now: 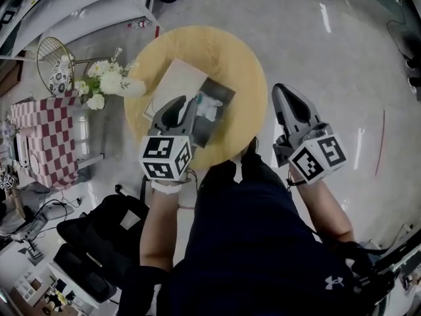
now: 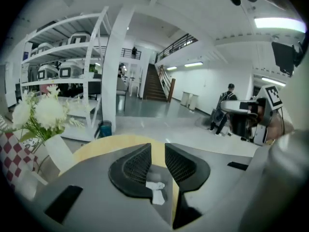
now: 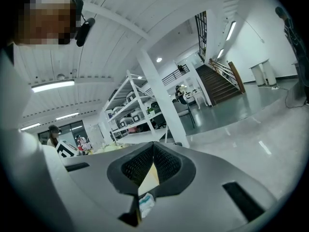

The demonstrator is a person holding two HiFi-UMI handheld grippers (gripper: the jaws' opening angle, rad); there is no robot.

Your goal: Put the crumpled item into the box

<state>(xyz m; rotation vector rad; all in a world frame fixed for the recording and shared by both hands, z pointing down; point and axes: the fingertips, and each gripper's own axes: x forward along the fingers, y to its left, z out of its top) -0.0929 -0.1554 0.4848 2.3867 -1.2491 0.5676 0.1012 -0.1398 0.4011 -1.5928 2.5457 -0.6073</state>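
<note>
Yellow table (image 1: 230, 58), red-and-white checked cloth (image 1: 49, 137), white flowers (image 1: 105, 81), white crumpled item (image 2: 155, 187).

Bright, even light falls from ceiling strip lamps (image 2: 280, 24). White glare streaks lie on the glossy floor (image 1: 316, 45) beyond the round bench (image 1: 243, 64), and shadows beside the bench are faint and soft. Every view bows strongly at its edges; the gripper views darken at the corners. Below the bench, the left tool (image 2: 157, 151) and right tool (image 3: 153, 151) look soft-focused.

The white crumpled item (image 1: 209, 106) lies loose inside the open, dark-lined box (image 1: 222, 92).
</note>
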